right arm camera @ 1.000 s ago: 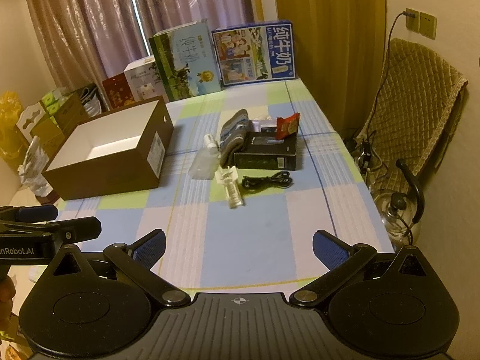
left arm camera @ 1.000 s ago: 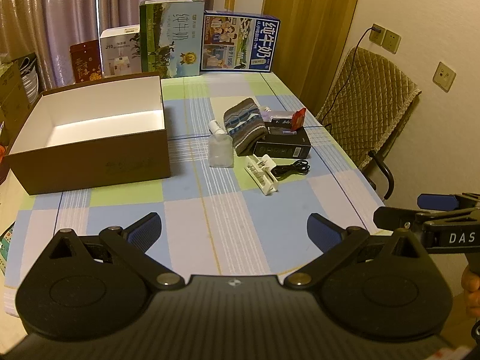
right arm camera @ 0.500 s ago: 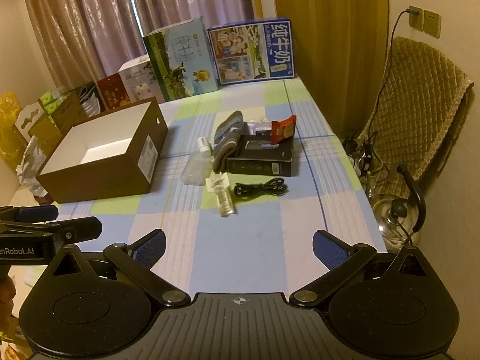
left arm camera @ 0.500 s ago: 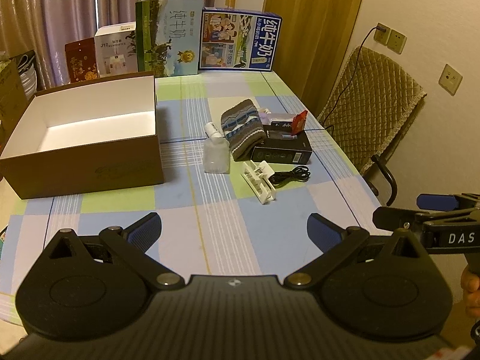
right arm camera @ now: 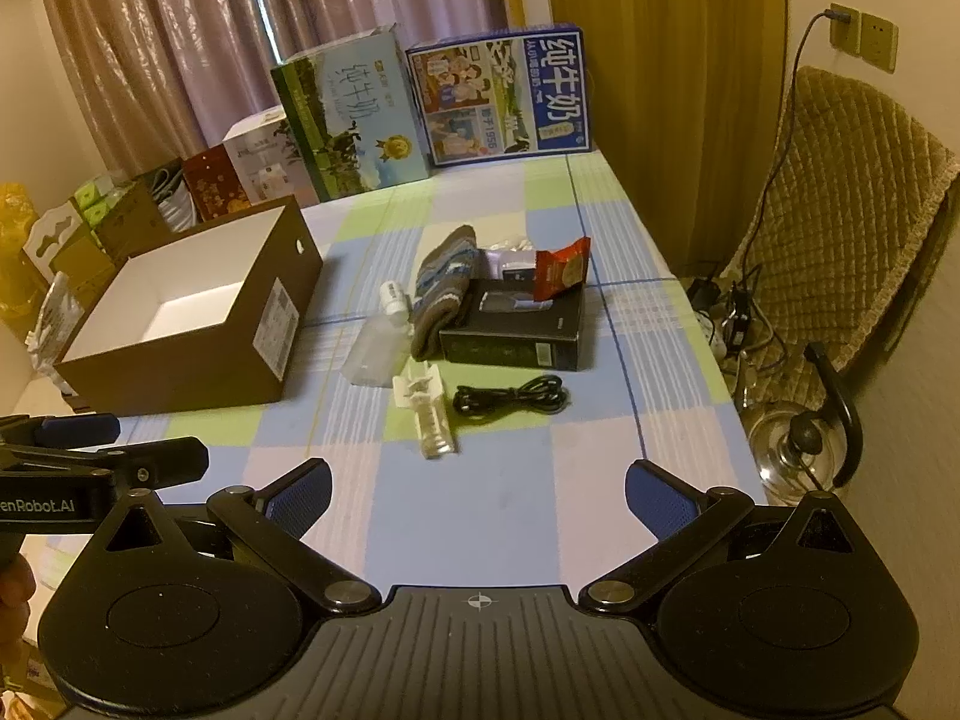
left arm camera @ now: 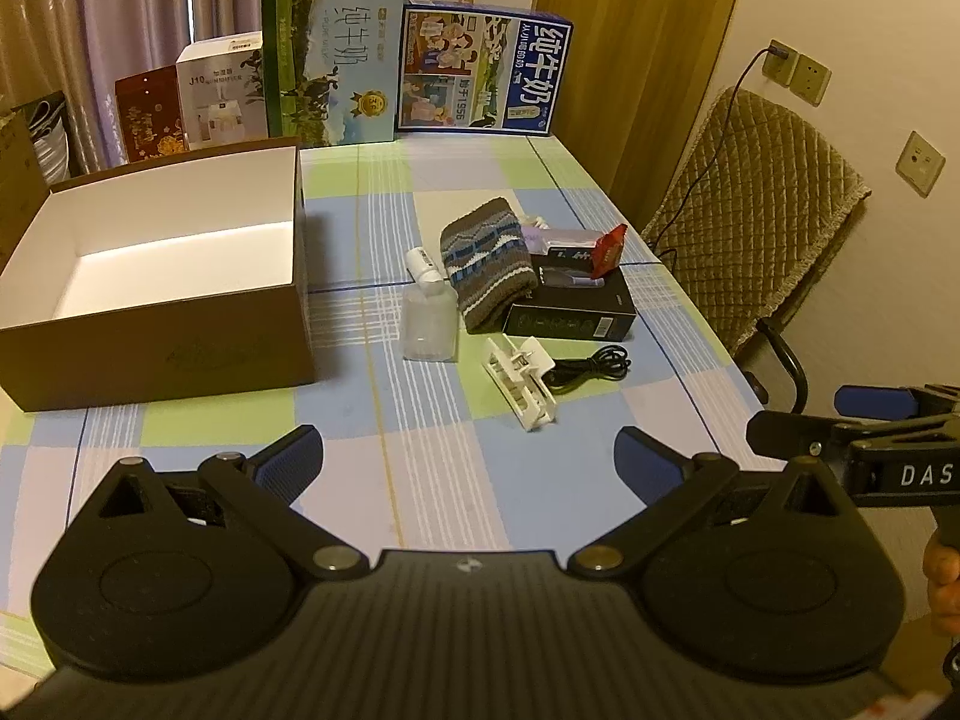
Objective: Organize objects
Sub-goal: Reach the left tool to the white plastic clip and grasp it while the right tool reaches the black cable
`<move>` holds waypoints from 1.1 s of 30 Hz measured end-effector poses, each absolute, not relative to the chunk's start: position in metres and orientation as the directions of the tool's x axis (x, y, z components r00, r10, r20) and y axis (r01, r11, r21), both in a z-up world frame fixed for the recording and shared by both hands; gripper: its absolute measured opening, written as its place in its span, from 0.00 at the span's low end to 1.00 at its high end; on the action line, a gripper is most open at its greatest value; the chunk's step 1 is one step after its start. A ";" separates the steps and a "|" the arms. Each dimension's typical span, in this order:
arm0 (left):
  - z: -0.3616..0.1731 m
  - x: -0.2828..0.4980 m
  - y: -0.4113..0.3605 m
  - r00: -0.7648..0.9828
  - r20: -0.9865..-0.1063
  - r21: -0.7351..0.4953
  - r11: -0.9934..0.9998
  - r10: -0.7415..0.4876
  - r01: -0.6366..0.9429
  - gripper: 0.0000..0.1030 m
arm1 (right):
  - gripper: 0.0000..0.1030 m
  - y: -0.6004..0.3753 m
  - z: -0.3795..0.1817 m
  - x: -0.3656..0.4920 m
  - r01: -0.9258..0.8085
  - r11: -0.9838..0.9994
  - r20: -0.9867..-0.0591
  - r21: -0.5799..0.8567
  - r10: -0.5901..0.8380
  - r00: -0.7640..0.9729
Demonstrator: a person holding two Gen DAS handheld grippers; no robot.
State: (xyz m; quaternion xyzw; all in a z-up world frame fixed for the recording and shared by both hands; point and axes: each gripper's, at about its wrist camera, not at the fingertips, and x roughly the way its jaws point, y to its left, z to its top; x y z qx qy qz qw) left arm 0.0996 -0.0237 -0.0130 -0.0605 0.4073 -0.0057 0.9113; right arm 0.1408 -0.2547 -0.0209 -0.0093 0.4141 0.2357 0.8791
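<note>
The open brown box (left arm camera: 150,276) stands at the left edge of the table (left arm camera: 420,480), its white interior bare. Nothing has been stowed; the step in hand is judged to be the approach to a first pick.

To its right, near the table's centre, lies the cluster to be sorted: a clear bottle (left arm camera: 427,312) on its side, a knitted cloth (left arm camera: 486,261) leaning against a black box (left arm camera: 570,309), and a red packet (left arm camera: 609,249) atop that box. Nearer the front edge lie a white clip (left arm camera: 521,381) and a black cable (left arm camera: 591,363), just beside each other.

The left gripper (left arm camera: 468,462) is spread wide and holds nothing. The right gripper (right arm camera: 477,495) is likewise spread wide and empty. Both hover over the front edge.

The next move likely calls for advancing one gripper to the clip or cable, the nearest items.

Open room: the front half of the table is bare. A chair (left arm camera: 756,222) stands close off the right edge. Cartons (left arm camera: 480,69) line the far edge.
</note>
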 end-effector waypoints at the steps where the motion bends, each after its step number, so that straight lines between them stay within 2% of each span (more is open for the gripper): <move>1: -0.014 0.103 -0.024 0.667 -0.743 -0.115 0.993 -0.058 -0.041 0.99 | 0.98 -0.254 -0.021 0.144 -0.423 0.888 -0.734 0.178 0.406 0.545; 30: -0.079 0.191 -0.056 0.579 -0.815 -0.085 0.992 -0.018 -0.089 0.99 | 0.98 -0.271 -0.083 0.245 -0.446 0.866 -0.769 0.226 0.440 0.464; 33: -0.090 0.201 -0.062 0.573 -0.819 -0.086 0.993 -0.022 -0.084 0.96 | 0.98 -0.274 -0.093 0.254 -0.442 0.868 -0.772 0.227 0.437 0.461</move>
